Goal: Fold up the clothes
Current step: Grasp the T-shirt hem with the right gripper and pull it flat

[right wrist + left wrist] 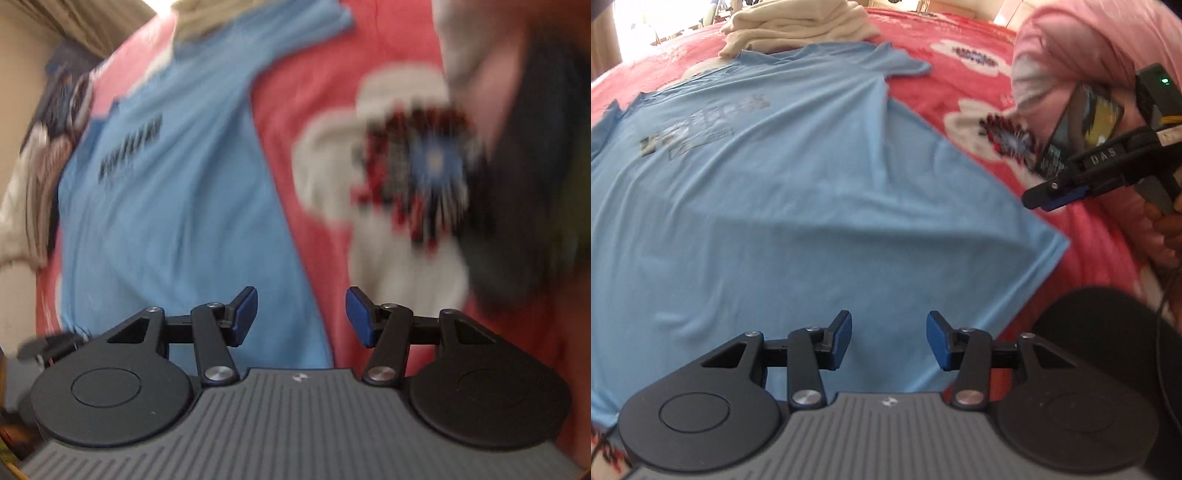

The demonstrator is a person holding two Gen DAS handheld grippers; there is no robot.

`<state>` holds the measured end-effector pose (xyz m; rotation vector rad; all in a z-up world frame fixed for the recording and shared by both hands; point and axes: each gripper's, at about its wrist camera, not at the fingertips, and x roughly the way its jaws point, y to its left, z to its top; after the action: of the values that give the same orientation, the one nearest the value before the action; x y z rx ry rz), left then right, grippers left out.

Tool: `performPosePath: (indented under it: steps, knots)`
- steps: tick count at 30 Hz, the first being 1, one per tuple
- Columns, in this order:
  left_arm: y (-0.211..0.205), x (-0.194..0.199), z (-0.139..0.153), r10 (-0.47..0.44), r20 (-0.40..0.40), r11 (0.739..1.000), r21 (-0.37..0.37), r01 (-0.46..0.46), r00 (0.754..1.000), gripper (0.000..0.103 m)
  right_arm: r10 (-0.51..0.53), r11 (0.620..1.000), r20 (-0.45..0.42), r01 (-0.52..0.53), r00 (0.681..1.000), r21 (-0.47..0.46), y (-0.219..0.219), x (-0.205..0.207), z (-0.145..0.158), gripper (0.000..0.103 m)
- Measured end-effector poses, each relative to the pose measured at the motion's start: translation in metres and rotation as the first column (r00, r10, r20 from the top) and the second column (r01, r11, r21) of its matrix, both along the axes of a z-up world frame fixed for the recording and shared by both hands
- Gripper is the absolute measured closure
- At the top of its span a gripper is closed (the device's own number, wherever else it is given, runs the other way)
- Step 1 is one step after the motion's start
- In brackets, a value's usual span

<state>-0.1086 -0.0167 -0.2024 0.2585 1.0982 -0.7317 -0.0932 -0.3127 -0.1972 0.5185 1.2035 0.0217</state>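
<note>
Currently the light-blue T-shirt (768,192) lies spread flat, print up, on the red floral bedspread (960,85), with folded cream laundry (798,26) at its collar end. Left gripper (889,341) hovers over the hem, jaws apart, nothing between. Right gripper (301,319) hangs above the shirt's edge, jaws apart, empty; its view is blurred.

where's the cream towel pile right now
In the left wrist view, the cream towel pile sits at the top, on the red blanket, touching the blue t-shirt's collar end.
</note>
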Motion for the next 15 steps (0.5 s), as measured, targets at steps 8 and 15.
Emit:
performPosePath:
  steps: [8,15]
  knots:
    - [0.008,-0.022,-0.006,0.053,0.035,0.997,0.049,-0.055,0.998,0.057,0.036,0.998,0.013,-0.035,0.999,-0.046,0.019,-0.034,-0.018,0.099]
    - [0.004,-0.033,-0.007,0.045,0.04,0.996,0.072,-0.048,0.998,0.057,-0.061,0.998,0.088,0.061,0.994,0.003,0.008,-0.073,0.002,0.101]
